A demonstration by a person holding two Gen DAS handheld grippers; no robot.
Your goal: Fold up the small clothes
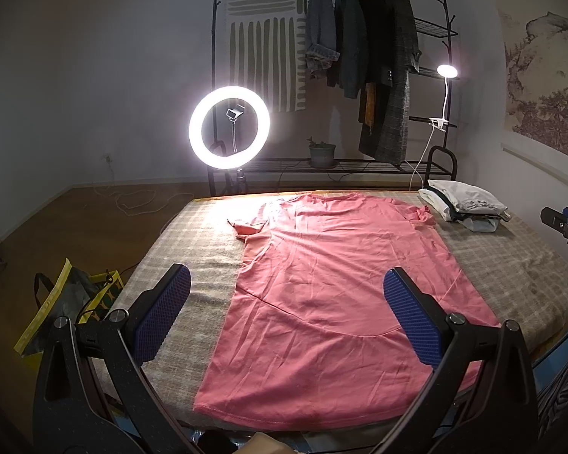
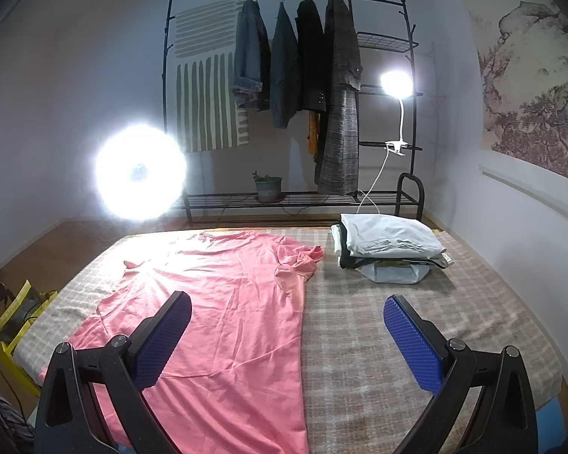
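We see a coral-pink cotton T-shirt [image 1: 322, 295] spread flat, with some wrinkles, on a bed covered by a beige checked blanket [image 1: 193, 249], its hem toward us and its collar toward the far edge. Both short sleeves are crumpled (the one on our right bunches toward the stack). Our left gripper [image 1: 287, 314] hovers over the shirt's lower half with its blue-padded jaws spread wide and nothing between them. Our right gripper [image 2: 287, 336] hangs equally wide apart and empty above the shirt's right side edge, one finger over the pink cloth and the other over bare blanket. At the far right corner of the bed sits a stack of folded pale clothes [image 2: 390, 246], just beside the right sleeve. Beyond the bed stand a glowing white ring light [image 1: 229, 126], a black metal clothes rack with dark coats [image 1: 359, 56], and a small clip-on lamp [image 1: 447, 71].
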